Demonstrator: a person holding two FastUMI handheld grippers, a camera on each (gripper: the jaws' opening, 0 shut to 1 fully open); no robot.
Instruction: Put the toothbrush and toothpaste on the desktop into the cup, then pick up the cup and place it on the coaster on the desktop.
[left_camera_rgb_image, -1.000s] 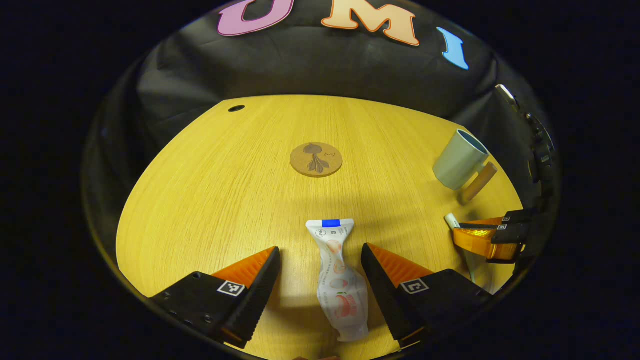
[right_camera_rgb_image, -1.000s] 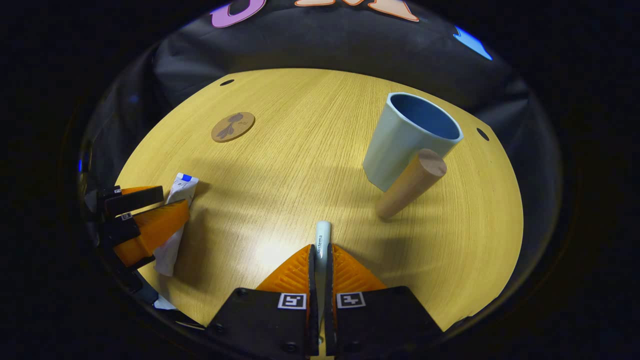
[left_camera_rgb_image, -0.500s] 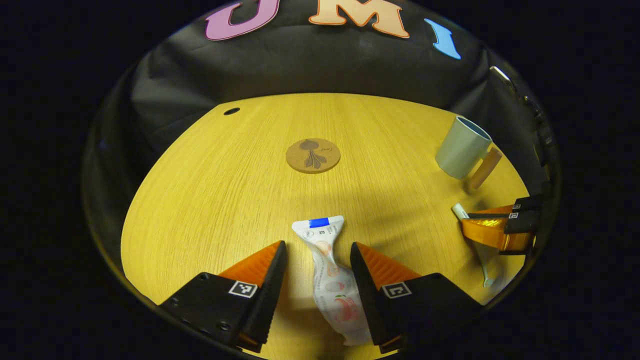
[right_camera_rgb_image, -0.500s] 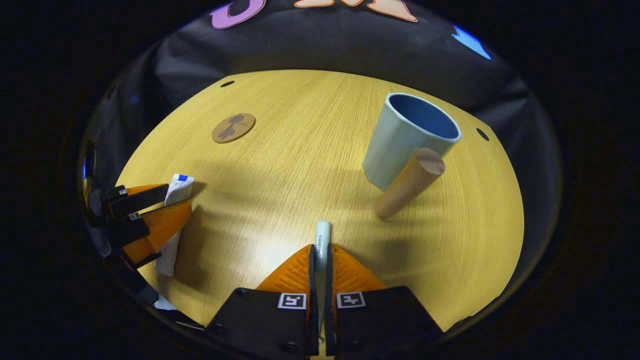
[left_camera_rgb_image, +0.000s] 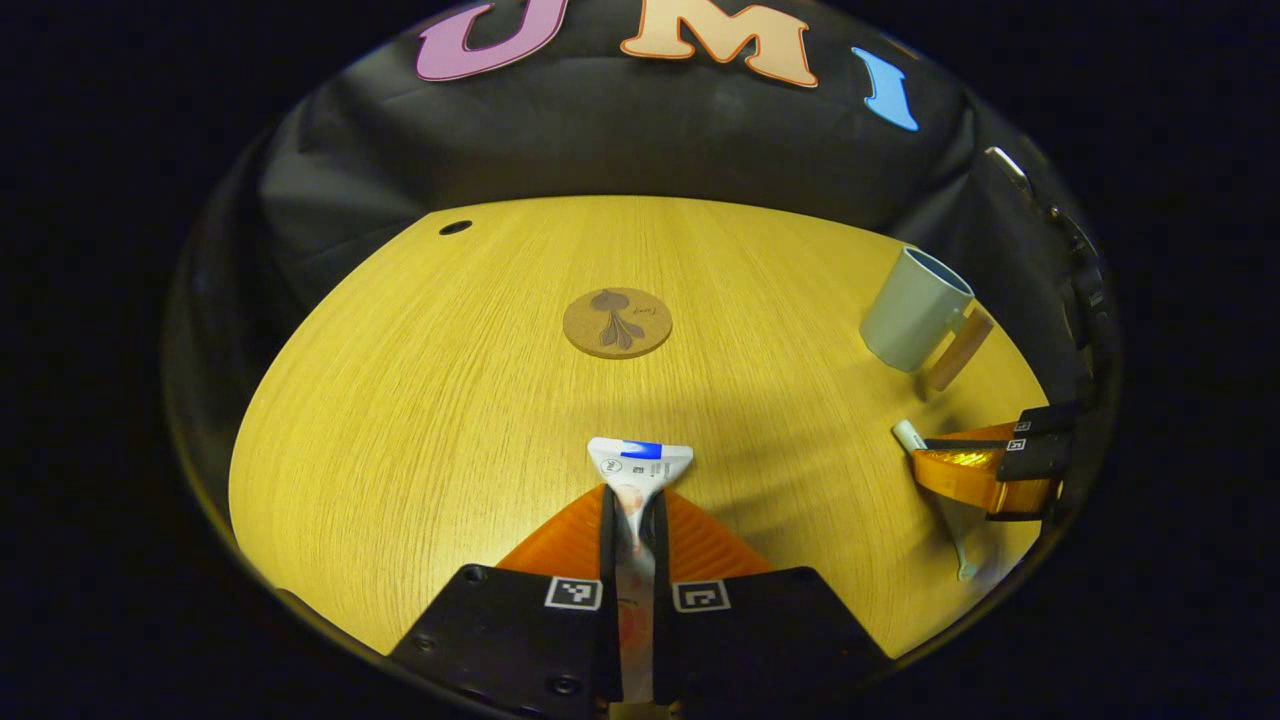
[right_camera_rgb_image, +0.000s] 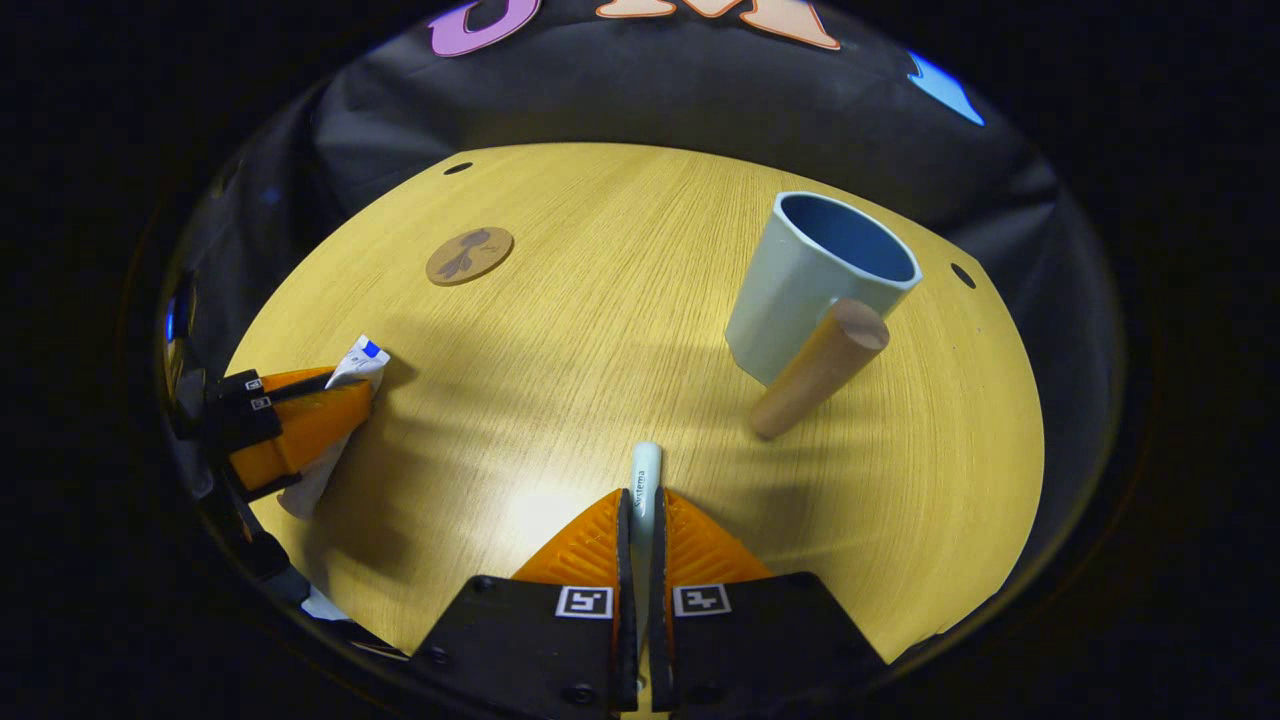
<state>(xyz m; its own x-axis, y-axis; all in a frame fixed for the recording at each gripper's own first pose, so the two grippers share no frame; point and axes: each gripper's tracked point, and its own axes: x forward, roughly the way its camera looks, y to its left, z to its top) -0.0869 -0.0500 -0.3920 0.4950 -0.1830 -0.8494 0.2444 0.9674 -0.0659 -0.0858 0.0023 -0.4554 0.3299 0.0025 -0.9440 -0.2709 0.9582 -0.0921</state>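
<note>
My left gripper (left_camera_rgb_image: 634, 508) is shut on the white toothpaste tube (left_camera_rgb_image: 641, 464), whose flat blue-marked end sticks out ahead of the fingertips. In the right gripper view the same gripper (right_camera_rgb_image: 345, 395) pinches the tube (right_camera_rgb_image: 358, 360) at the far left. My right gripper (right_camera_rgb_image: 641, 512) is shut on the pale toothbrush (right_camera_rgb_image: 645, 472), its handle end poking forward; from the left gripper view it (left_camera_rgb_image: 925, 450) holds the brush (left_camera_rgb_image: 907, 434) at the right edge. The pale blue cup (right_camera_rgb_image: 815, 283) with a wooden handle (right_camera_rgb_image: 820, 370) stands upright at the right. The round cork coaster (left_camera_rgb_image: 617, 322) lies mid-table.
The yellow wooden tabletop (right_camera_rgb_image: 600, 300) has small dark holes near its far edge (right_camera_rgb_image: 458, 168) and at the right (right_camera_rgb_image: 963, 274). Black cloth closes off the back. Open wood lies between the coaster (right_camera_rgb_image: 469, 256) and the cup (left_camera_rgb_image: 915, 311).
My left gripper's fingers have closed from wide open onto the toothpaste tube. The right gripper has stayed shut on the toothbrush, almost still.
</note>
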